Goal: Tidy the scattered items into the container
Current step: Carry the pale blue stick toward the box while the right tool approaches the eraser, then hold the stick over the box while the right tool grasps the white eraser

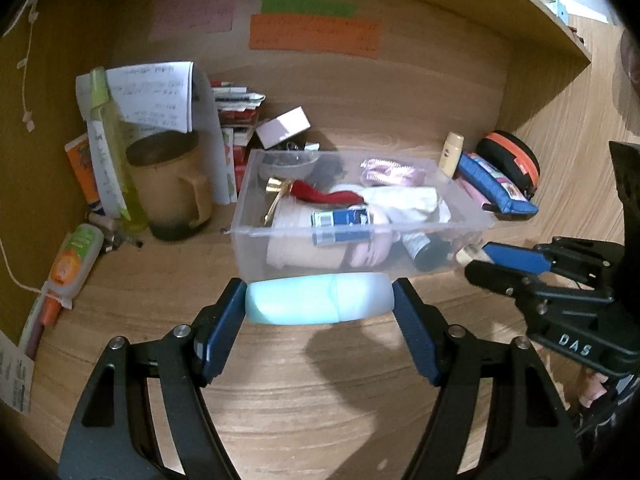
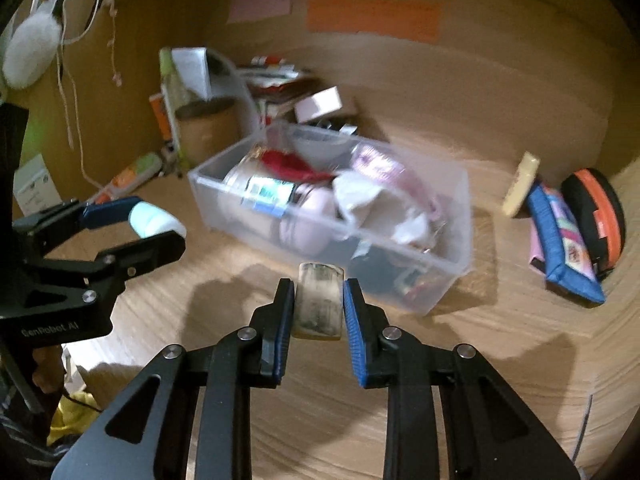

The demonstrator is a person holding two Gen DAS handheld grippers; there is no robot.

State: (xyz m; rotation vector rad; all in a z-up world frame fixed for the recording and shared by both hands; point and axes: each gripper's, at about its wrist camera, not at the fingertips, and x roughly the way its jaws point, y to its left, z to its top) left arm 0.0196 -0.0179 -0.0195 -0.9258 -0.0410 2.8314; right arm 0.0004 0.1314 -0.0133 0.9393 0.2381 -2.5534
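My left gripper (image 1: pixel 320 300) held a pale blue bottle (image 1: pixel 319 298) crosswise, its jaws pressed on both ends, just in front of the clear container (image 1: pixel 256 240). My right gripper (image 2: pixel 319 300) had its jaws narrow around a small beige bottle (image 2: pixel 319 300), near the container's front corner. The container stood on the wooden tabletop (image 1: pixel 340 392), already full of small things. Left of it was a brown mug (image 1: pixel 172 188); on its right lay a blue pouch (image 1: pixel 496 184) and a black-and-orange case (image 1: pixel 514 160).
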